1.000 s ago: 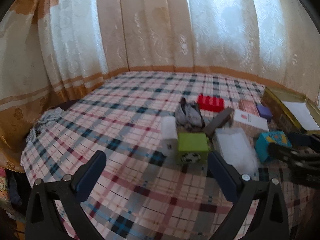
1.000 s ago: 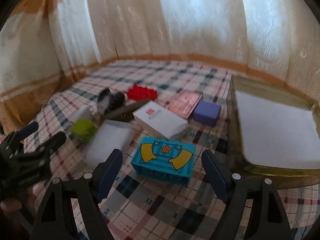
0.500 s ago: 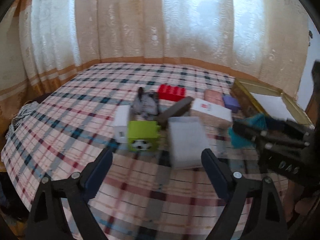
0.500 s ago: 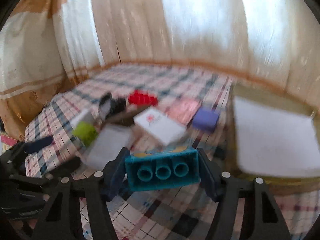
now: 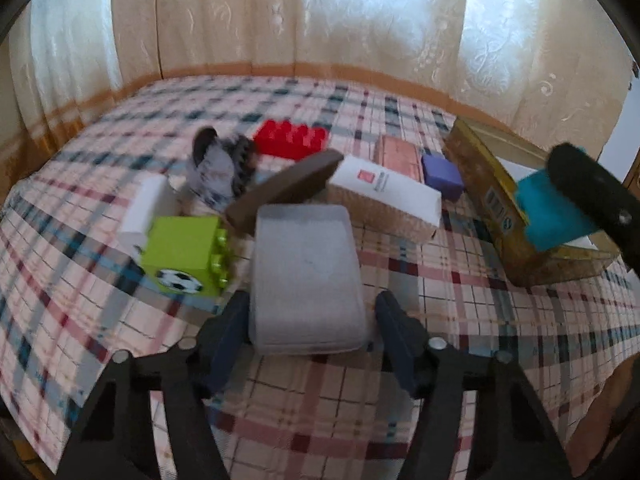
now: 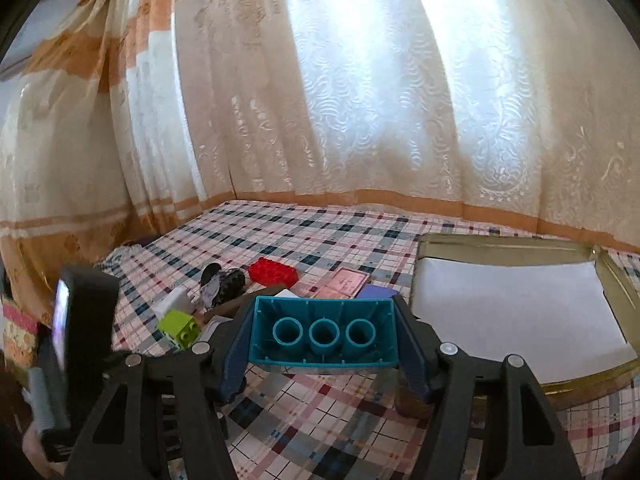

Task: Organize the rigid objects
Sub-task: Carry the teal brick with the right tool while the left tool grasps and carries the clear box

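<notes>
My right gripper (image 6: 324,344) is shut on a teal toy brick (image 6: 324,334), held above the plaid cloth with its hollow underside toward the camera, just left of the gold tin (image 6: 560,248). In the left wrist view the brick (image 5: 556,216) hangs over the tin's (image 5: 492,196) near wall. My left gripper (image 5: 308,328) is open, its fingers on either side of a grey-white flat box (image 5: 304,272) lying on the cloth. A green football brick (image 5: 186,254) lies just left of that box.
Behind lie a red brick (image 5: 290,142), a brown slab (image 5: 284,192), a white carton (image 5: 386,196), a pink box (image 5: 398,156), a purple block (image 5: 442,172), a small white block (image 5: 146,208) and a grey toy (image 5: 218,168). Curtains surround the table (image 5: 440,304).
My right gripper has lifted the teal brick higher and toward the tin. My left gripper moved forward and down until its fingers straddle the grey-white box.
</notes>
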Demonstrator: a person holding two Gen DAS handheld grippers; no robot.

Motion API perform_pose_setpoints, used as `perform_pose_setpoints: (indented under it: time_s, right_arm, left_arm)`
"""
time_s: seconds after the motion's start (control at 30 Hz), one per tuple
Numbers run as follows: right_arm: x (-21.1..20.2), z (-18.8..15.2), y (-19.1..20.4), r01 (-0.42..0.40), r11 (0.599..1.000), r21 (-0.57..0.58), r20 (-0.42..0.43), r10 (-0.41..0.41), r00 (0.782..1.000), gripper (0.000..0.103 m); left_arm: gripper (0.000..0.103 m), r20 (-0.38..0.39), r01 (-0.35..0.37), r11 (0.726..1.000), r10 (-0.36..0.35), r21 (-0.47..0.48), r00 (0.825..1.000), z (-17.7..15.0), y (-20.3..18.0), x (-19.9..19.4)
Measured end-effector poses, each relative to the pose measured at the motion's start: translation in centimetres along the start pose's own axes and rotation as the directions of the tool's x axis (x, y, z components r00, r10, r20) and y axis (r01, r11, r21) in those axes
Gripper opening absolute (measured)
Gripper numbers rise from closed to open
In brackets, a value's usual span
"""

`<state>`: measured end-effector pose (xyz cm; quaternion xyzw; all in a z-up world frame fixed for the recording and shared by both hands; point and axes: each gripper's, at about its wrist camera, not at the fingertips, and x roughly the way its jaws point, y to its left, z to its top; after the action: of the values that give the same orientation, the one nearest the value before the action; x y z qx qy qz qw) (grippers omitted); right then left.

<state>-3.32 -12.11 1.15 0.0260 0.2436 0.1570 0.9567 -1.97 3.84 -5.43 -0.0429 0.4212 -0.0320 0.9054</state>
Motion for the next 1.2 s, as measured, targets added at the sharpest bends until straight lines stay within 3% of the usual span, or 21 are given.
perform_pose_setpoints:
  time_s: [0.03, 0.23, 0.3, 0.43, 0.6, 0.77, 0.93, 1.2]
  right_arm:
    - [0.1, 0.0, -0.3, 0.001, 1.0, 0.015, -0.004, -0.001, 1.0, 0.066]
    - [0.0, 0.2, -2.4, 0.014, 0.994, 0.105, 0.007, -0.015, 1.0, 0.066]
    - [-0.4, 0.3, -2.7, 0.029, 0.994, 0.109, 0.025, -0.032, 0.999, 0.066]
    - [-1.3, 0.6, -3.2, 0.066, 0.992, 0.106, 0.072, -0.074, 0.995, 0.066]
    - [-2.8, 1.2, -4.3, 0.124, 0.987, 0.104, 0.133, -0.137, 0.982, 0.066]
    - [-4.2, 1.5, -7.2, 0.204, 0.97, 0.132, 0.165, -0.225, 0.96, 0.066]
    - [-5.7, 1.1, -11.6, 0.337, 0.931, 0.138, 0.162, -0.357, 0.92, 0.066]
    - [-6.6, 0.4, -17.7, 0.486, 0.86, 0.155, 0.1, -0.503, 0.859, 0.066]
  left_arm:
    - [0.055, 0.004, -0.005, 1.0, 0.005, -0.003, 1.0, 0.2, 0.0, 0.1]
    - [0.054, 0.021, 0.053, 0.998, -0.052, -0.046, 0.998, 0.3, 1.1, -0.2]
    - [0.054, 0.061, 0.068, 0.996, -0.065, -0.049, 0.996, 0.3, 1.4, -0.8]
    - [0.054, 0.164, 0.028, 1.0, -0.027, -0.005, 0.986, 0.2, 0.8, -3.0]
    - [0.054, 0.232, 0.047, 0.998, -0.054, 0.036, 0.971, 1.1, -0.1, -5.2]
    - [0.054, 0.263, 0.088, 0.992, -0.109, 0.092, 0.959, 2.0, -2.6, -6.2]
    - [0.054, 0.291, 0.123, 0.98, -0.164, 0.154, 0.942, 3.1, -6.3, -6.3]
    - [0.054, 0.26, 0.204, 0.941, -0.275, 0.268, 0.926, 5.0, -14.5, -4.4]
